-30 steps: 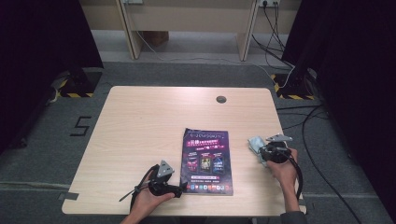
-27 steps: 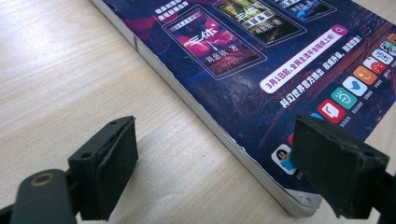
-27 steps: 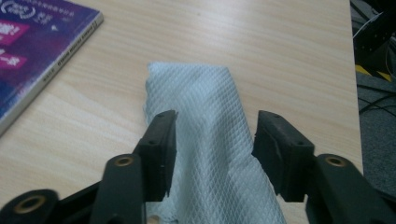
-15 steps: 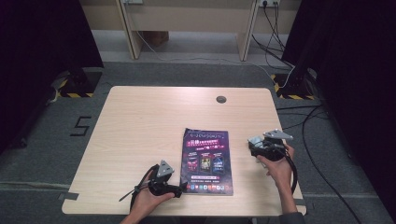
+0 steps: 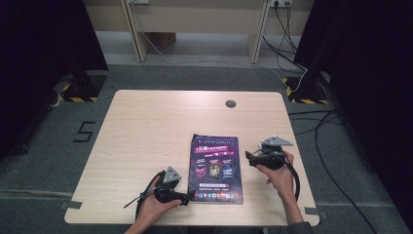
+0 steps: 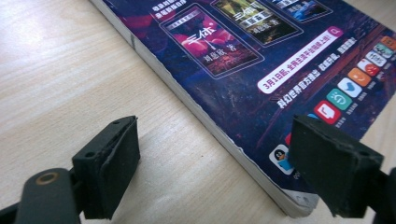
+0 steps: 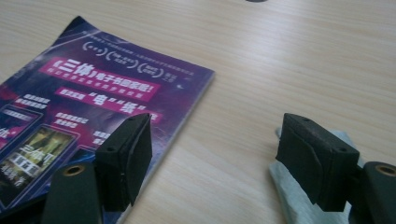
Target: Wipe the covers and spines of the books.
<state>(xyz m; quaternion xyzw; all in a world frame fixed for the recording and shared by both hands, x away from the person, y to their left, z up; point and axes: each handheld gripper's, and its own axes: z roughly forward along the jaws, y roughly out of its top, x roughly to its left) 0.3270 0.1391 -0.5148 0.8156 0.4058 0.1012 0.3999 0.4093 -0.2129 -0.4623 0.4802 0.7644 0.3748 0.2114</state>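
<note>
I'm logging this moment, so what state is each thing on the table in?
Magazine: closed, flat on the table, cover up.
Cloth: crumpled, lying on the table beside the right claw.
Left claw: open, straddling the magazine's near corner.
Right claw: open, jaws just widened, nothing between them.

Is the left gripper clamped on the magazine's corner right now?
No: the left gripper stands open, its jaws straddling the magazine corner without pressing it.

1 magazine point(image 5: 216, 168), 1 pale cloth point(image 7: 303, 205), 2 hand-held grippers, 1 table point(image 5: 146, 131)
</note>
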